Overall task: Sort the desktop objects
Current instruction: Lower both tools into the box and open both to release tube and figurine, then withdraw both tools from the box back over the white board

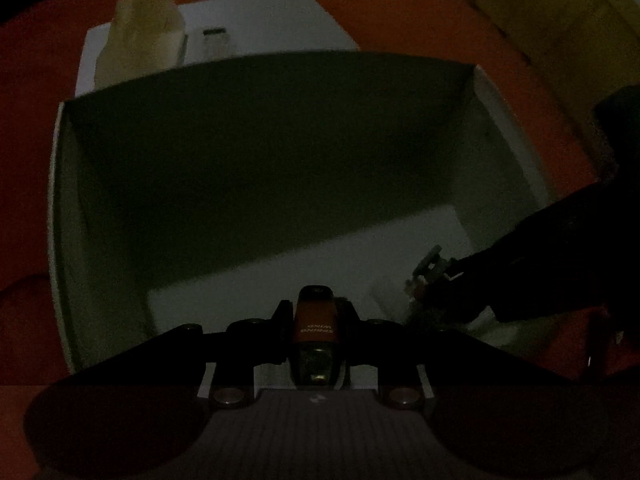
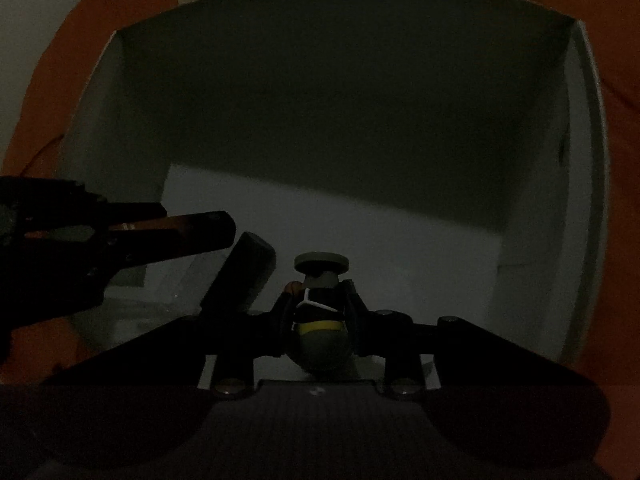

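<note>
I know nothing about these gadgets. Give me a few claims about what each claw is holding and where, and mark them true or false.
1. The left gripper grips an orange lighter. True.
2. The right gripper is empty. False: it is shut on a small toy figure with a yellow band.
3. Both grippers hang over the white box. True.
4. The surface under the box is blue. False: it is an orange-red cloth.

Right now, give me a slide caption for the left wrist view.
Left gripper holds an orange lighter over an open white box on a red table.
</note>
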`<state>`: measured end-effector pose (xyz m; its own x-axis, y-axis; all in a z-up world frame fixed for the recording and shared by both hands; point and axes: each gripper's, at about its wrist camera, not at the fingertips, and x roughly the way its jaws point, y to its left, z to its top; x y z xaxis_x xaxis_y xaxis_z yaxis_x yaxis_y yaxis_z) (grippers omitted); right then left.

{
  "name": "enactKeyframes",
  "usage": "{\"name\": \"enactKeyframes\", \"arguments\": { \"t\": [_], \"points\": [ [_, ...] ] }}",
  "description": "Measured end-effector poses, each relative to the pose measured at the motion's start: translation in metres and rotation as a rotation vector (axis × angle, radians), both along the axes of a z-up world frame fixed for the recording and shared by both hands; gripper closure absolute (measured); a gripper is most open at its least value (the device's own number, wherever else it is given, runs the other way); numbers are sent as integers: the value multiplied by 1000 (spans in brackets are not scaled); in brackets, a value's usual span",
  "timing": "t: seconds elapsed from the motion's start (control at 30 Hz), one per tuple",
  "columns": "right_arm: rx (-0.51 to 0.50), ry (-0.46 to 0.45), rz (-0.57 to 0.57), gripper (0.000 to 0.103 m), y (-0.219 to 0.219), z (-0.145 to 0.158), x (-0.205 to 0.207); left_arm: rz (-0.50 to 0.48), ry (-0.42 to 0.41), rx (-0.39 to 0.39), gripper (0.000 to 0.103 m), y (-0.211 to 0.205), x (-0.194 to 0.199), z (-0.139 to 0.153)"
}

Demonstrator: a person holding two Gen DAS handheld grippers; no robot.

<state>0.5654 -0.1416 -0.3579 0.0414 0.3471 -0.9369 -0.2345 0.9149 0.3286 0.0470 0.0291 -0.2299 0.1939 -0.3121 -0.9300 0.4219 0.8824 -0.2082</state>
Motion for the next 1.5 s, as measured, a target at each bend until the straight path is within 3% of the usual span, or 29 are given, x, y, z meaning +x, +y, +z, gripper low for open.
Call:
{"name": "enactKeyframes", "arguments": {
  "t": [0.37, 0.6, 0.8, 1.0, 1.07, 1.2, 1.33, 1.43, 1.5],
  "points": [
    [-15, 9, 26, 72, 2, -33, 35, 10, -7, 16, 82, -2, -11, -6],
    [-44, 10, 56, 72, 3, -58, 40, 2, 72, 60, 82, -5, -10, -24],
    [-40, -15, 35, 72, 6, -58, 27, -3, 86, 65, 82, -7, -11, -29],
    [-51, -13, 25, 71, 5, -76, 54, -11, 103, 72, 82, -8, -16, -35],
    [-52, -10, 22, 71, 3, -72, 48, -8, 109, 77, 77, -8, -17, -36],
    [-49, 3, 12, 71, -2, -79, 55, -6, 115, 81, 76, -6, -18, -37],
    [-49, 17, 7, 67, -12, -81, 52, 0, 111, 76, 68, -5, -18, -36],
    [-52, 26, -4, 56, -4, -65, 36, 10, 98, 73, 41, -4, -18, -34],
    [-50, 30, -17, 42, 0, -65, 29, 14, 84, 63, 36, -4, -19, -34]
  ]
}}
